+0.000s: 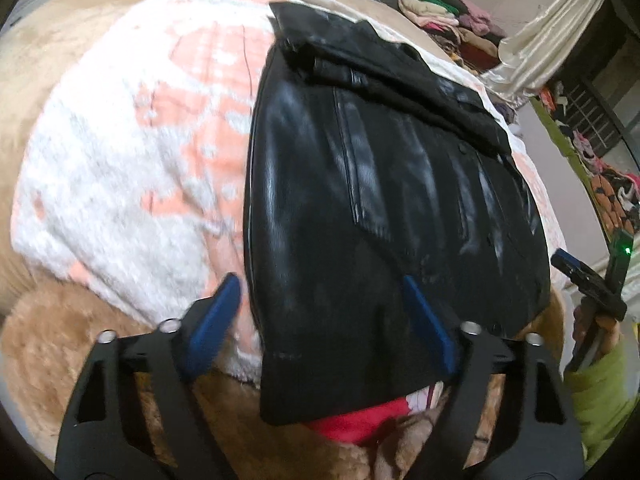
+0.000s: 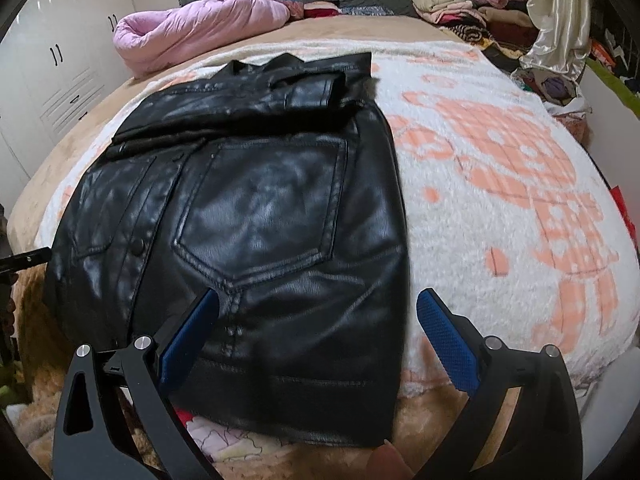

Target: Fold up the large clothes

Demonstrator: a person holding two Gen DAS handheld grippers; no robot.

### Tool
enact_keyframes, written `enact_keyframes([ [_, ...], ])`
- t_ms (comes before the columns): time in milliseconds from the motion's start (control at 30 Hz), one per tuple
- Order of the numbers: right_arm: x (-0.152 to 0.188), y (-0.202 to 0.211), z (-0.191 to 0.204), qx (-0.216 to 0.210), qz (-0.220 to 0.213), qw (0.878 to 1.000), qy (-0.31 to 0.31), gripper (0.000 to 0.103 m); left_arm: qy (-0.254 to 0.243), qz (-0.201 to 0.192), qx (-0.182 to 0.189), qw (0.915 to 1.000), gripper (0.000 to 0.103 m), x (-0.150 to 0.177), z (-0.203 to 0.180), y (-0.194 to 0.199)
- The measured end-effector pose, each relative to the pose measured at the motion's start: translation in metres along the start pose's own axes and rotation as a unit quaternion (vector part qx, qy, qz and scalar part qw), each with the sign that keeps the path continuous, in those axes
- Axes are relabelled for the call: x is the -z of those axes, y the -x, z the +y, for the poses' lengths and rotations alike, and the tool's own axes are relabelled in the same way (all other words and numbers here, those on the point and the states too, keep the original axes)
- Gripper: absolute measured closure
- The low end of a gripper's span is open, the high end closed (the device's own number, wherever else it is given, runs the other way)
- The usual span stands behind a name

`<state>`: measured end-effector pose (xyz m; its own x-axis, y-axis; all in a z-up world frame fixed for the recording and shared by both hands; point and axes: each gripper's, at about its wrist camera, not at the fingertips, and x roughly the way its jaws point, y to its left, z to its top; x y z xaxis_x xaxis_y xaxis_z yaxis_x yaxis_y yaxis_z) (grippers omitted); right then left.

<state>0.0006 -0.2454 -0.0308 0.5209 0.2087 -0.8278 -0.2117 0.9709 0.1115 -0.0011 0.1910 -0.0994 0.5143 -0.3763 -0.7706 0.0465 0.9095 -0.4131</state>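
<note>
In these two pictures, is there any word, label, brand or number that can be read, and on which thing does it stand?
None can be read.
The black leather jacket shows only seams, a pocket and snaps, no label.
The white blanket has an orange checked pattern, no letters.
The pile of clothes at the back is too small to tell.

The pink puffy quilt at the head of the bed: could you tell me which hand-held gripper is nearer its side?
Left. The quilt lies far-left; the left hand-held gripper straddles the black jacket's left hem corner, the right hand-held gripper its right corner.

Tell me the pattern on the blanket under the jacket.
The blanket is white with a peach-orange checked print, clearest in the right wrist view.
</note>
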Motion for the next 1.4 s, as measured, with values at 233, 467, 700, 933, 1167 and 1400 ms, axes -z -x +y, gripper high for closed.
enact_keyframes([
  [233,0.015,-0.009,-0.012,-0.01,0.04,0.999,-0.013,0.005,0.005,0.02,0.01,0.9997,0.042,0.013,0.004,-0.004],
  [467,0.026,-0.018,-0.024,-0.032,0.078,0.996,-0.026,0.005,0.001,0.024,0.022,0.9995,0.046,0.018,-0.001,-0.008],
  [700,0.04,-0.026,-0.025,-0.078,0.09,0.993,-0.023,0.04,0.015,0.023,0.014,0.9995,0.066,0.019,0.008,-0.008],
  [933,0.024,0.019,-0.022,-0.179,-0.007,0.983,-0.028,0.088,0.017,0.0,0.024,0.9996,0.09,0.016,0.013,0.014],
  [1167,-0.013,0.043,-0.034,-0.242,-0.086,0.964,-0.065,0.089,0.018,-0.042,0.078,0.9959,0.095,-0.007,0.012,0.049],
  [1400,-0.065,0.049,-0.037,-0.261,-0.133,0.952,-0.093,0.089,0.03,-0.105,0.112,0.9877,0.095,-0.051,0.001,0.069],
])
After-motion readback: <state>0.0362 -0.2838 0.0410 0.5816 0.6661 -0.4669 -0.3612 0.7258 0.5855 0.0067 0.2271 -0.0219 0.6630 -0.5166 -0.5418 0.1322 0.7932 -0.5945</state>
